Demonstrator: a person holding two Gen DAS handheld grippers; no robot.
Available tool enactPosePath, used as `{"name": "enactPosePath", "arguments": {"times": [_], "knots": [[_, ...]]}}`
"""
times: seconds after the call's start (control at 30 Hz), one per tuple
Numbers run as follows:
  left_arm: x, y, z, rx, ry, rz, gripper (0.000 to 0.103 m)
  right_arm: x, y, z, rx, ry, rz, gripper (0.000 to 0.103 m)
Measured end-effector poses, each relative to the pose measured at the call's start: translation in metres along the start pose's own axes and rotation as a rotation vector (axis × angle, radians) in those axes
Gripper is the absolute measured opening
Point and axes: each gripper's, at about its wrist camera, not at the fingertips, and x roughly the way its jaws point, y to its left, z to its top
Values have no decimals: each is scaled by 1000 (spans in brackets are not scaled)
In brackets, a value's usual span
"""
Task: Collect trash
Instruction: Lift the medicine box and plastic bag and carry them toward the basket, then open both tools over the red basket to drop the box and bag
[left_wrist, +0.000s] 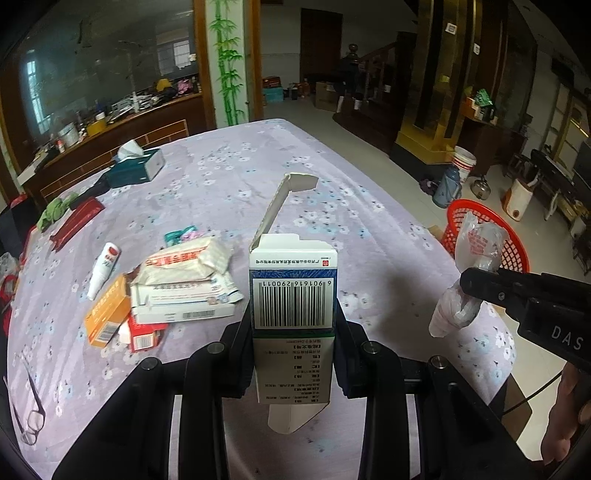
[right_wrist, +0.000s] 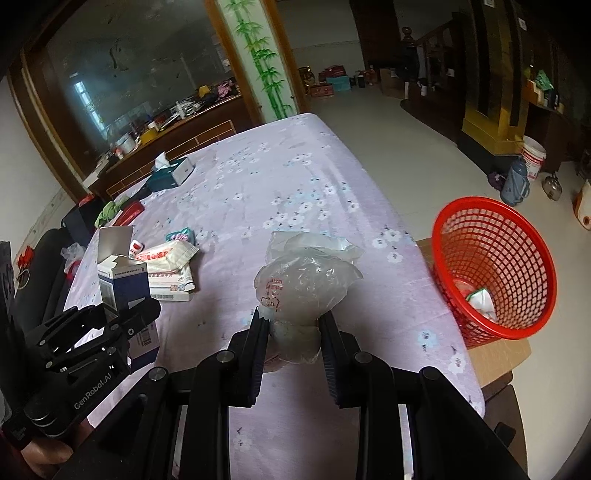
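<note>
My left gripper (left_wrist: 293, 317) is shut on an empty white-and-blue medicine box (left_wrist: 293, 291) with a barcode and its top flap open, held above the table; the same box (right_wrist: 122, 284) appears at the left of the right wrist view. My right gripper (right_wrist: 293, 321) is shut on a crumpled clear plastic bag (right_wrist: 306, 280) with red print, also seen as the bag (left_wrist: 476, 243) at the right of the left wrist view. A red mesh basket (right_wrist: 495, 266) stands beside the table's right edge with some trash inside. More boxes and packets (left_wrist: 177, 288) lie piled on the table at left.
The table wears a lilac flowered cloth (left_wrist: 236, 173). On it lie a tissue box (left_wrist: 138, 166), a small white tube (left_wrist: 103, 269), a dark red box (left_wrist: 75, 223) and glasses (left_wrist: 31, 413). On the floor beyond the basket stand a thermos (right_wrist: 515, 182), a bucket (right_wrist: 533, 157) and a kettle.
</note>
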Motion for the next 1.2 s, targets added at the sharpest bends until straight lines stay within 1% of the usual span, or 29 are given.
{"name": "enactPosePath", "arguments": {"times": [0.1,0.43,0.6,0.73,0.8,0.9,1.0,1.2], "knots": [[3,-12,4,29,-2,-23,33,-5,-12,0,31,-7,-11,29],[11,-72,28,144,-11,-140,33,-34,-78,-1,172,-55,-78,29],[19,-108,46,188,4,-228,33,-54,-116,2,250,-99,-123,30],[29,-133,62,197,33,-310,33,-71,-149,5,313,-131,-152,30],[35,-147,71,206,41,-338,33,-77,-162,9,333,-149,-169,30],[44,-166,82,215,51,-369,33,-87,-182,15,364,-172,-181,31],[51,-183,92,235,54,-383,33,-91,-198,23,383,-186,-189,31],[74,-218,108,245,80,-425,33,-79,-223,40,388,-164,-202,31]]}}
